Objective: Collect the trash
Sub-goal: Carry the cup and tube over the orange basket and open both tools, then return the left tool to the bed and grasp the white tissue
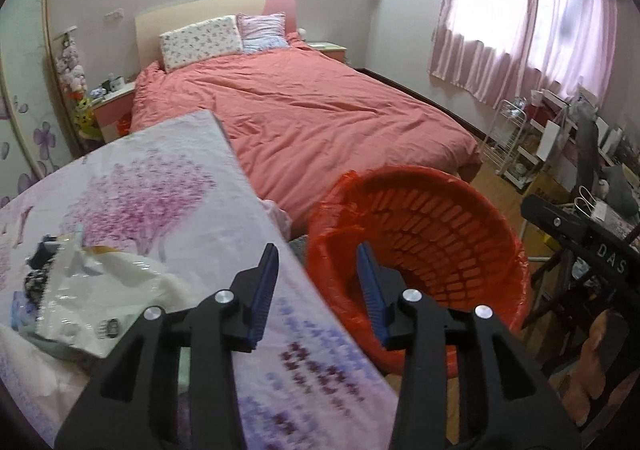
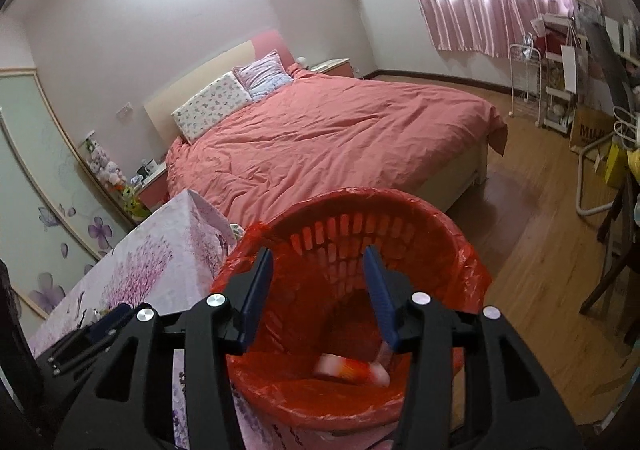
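Observation:
A red slatted bin [image 1: 440, 234] lined with a red plastic bag stands on the floor against the table's edge. My left gripper [image 1: 317, 250] is open and empty, with one finger over the floral tablecloth [image 1: 160, 186] and the other over the bin's rim. Crumpled clear and white wrappers [image 1: 92, 286] lie on the table to its left. My right gripper [image 2: 318, 252] hangs open over the bin's mouth [image 2: 360, 234] with nothing between its fingers. Below it, a blurred red and white wrapper [image 2: 352, 368] is inside the bin.
A bed with a salmon-pink cover [image 1: 312, 110] fills the room behind the bin. A white wire rack [image 1: 506, 138] and cluttered shelves stand under the pink curtains at right. Chair legs and bags [image 2: 608, 178] crowd the wooden floor at far right.

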A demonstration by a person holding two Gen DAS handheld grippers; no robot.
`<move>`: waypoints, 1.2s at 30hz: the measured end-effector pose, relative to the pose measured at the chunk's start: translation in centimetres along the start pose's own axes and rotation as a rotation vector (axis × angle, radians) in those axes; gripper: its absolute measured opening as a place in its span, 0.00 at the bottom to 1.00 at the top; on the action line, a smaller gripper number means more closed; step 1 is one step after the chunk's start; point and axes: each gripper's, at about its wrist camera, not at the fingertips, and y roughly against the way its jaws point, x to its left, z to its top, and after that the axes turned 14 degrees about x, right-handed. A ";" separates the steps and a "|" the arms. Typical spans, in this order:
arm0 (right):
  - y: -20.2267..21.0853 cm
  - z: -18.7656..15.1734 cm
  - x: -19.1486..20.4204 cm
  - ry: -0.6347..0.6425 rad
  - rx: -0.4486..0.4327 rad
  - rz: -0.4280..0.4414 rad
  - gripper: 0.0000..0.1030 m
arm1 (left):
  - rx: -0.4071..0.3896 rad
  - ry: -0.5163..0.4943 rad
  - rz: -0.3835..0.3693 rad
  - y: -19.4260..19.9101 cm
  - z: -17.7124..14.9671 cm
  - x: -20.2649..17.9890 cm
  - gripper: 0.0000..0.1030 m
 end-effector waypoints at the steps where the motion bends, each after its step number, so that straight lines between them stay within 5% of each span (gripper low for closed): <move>1: -0.1 0.4 -0.5 0.005 -0.001 0.003 0.46 | -0.007 0.005 0.008 0.5 -0.2 0.3 0.42; 22: 0.3 -5.1 10.3 0.255 0.047 0.048 0.46 | -0.122 0.225 0.258 10.1 -9.1 15.8 0.53; 36: -0.6 -9.7 15.0 0.365 0.098 0.054 0.46 | -0.018 0.332 0.215 7.0 -13.6 19.1 0.52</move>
